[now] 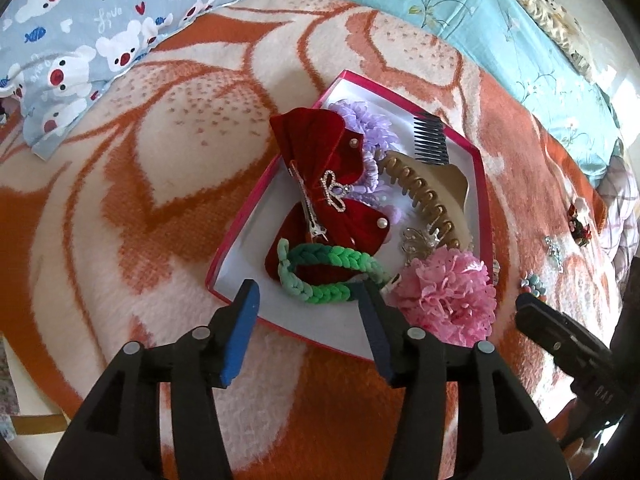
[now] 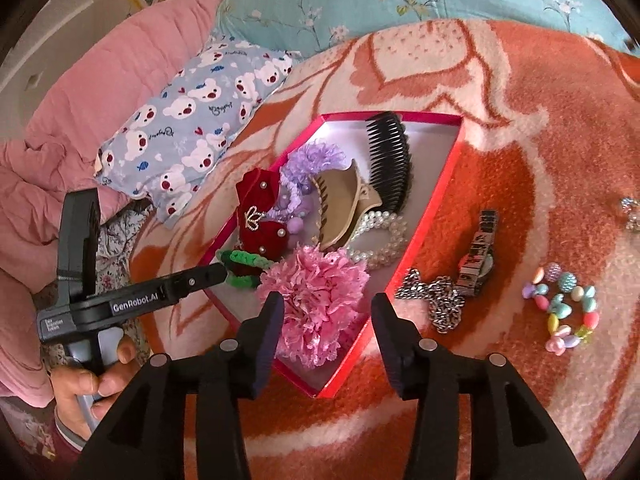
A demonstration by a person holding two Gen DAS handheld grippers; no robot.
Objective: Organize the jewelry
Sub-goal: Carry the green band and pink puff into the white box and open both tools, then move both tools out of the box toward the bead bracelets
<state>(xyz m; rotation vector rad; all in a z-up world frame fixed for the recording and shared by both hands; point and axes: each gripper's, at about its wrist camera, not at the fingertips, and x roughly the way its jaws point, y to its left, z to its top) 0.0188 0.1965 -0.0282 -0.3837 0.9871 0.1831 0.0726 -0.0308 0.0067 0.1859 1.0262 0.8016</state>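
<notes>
- Far left of right wrist view: person's hand (image 2: 86, 384) around handle of left gripper (image 1: 308, 316); pink quilt (image 2: 80, 92) and bear-print pillow (image 2: 192, 128) behind.
- Left gripper fingers (image 1: 244, 320) parted about halfway, nothing pinched; tips over near edge of red box (image 2: 440, 184), one tip beside green braided band (image 1: 328, 276).
- Box on orange-and-cream blanket (image 1: 160, 160) on bed, lid off, white inside.
- Inside box, left side: dark red velvet bow (image 1: 320, 168) with rhinestone crown and metal clip; green braided band lying over its lower edge.
- Middle of box: purple ruffled scrunchie (image 2: 316, 160), tan claw clip (image 2: 340, 208) touching it, pearl strands (image 2: 380, 240) under clip.
- Back of box: black comb (image 2: 390, 160), teeth leftward in right wrist view.
- Near corner of box: pink ruffled scrunchie (image 2: 316, 304), partly over box rim.
- Right gripper (image 2: 326, 336) fingers (image 2: 268, 336) roughly half open, empty; pink scrunchie below and between tips, not squeezed.
- Right of box, on blanket: silver chain (image 2: 436, 300), touching watch (image 2: 478, 256).
- Farther right: pastel bead bracelet (image 2: 564, 308), apart from chain.
- Far right edge: small sparkly piece (image 2: 630, 208), too blurred to name.
</notes>
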